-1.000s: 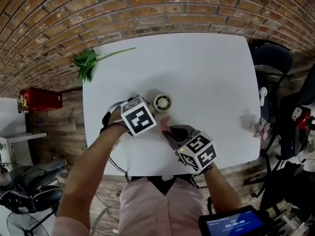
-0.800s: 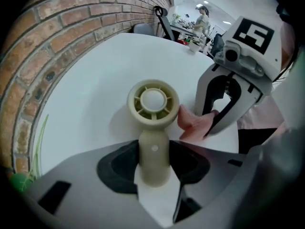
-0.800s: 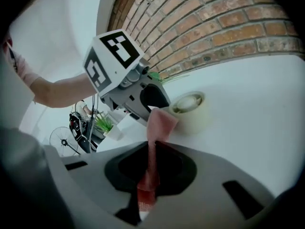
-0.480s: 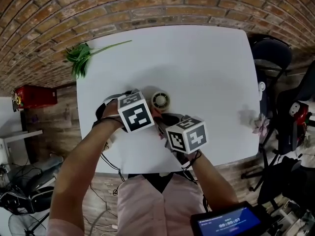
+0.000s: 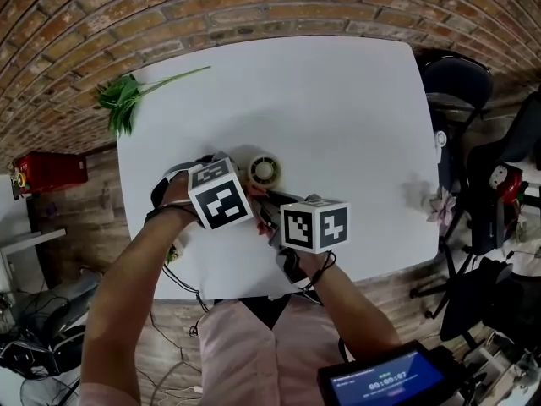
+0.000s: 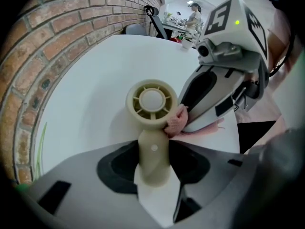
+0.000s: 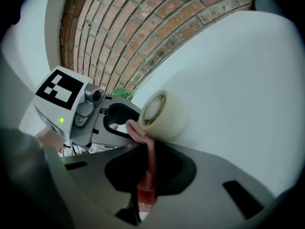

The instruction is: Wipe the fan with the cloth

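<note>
While our left gripper (image 6: 153, 165) pinches the cream fan (image 6: 151, 100) by its handle, our right gripper (image 7: 145, 178) clamped on pink cloth (image 7: 139, 129), cloth touching the fan's head.

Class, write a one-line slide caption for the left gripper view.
Left tool grips the cream fan by its handle while the right tool holds a pink cloth against the fan's head.

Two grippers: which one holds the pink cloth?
The right gripper, pinching the pink cloth against the fan; the left gripper clamps its handle instead.
</note>
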`<state>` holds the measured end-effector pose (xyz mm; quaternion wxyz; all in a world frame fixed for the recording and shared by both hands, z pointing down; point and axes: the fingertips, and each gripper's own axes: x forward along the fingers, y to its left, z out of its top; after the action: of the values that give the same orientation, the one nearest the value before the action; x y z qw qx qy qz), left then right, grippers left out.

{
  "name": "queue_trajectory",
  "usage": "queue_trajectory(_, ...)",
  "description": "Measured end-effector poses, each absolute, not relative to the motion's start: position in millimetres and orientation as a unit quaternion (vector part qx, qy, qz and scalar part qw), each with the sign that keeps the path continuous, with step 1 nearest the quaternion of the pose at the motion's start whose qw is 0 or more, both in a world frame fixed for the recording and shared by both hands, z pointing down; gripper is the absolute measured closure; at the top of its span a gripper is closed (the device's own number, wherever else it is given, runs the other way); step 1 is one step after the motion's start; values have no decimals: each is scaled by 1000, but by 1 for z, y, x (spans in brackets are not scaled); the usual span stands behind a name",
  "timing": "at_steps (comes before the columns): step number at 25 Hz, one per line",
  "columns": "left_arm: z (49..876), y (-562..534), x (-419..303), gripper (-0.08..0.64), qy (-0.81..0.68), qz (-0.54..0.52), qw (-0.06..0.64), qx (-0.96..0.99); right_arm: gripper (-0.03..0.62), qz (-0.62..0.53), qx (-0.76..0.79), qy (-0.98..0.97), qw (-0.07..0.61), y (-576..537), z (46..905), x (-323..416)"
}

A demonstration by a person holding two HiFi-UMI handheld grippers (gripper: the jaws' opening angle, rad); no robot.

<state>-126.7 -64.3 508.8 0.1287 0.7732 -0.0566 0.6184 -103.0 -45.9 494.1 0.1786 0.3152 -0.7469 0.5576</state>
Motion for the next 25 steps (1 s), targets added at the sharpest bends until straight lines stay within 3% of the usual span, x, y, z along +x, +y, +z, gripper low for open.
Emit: queue_trajectory(25, 509, -62, -129, 360, -21, 629, 94, 771, 561, 568, 340, -726, 188, -49, 500, -57)
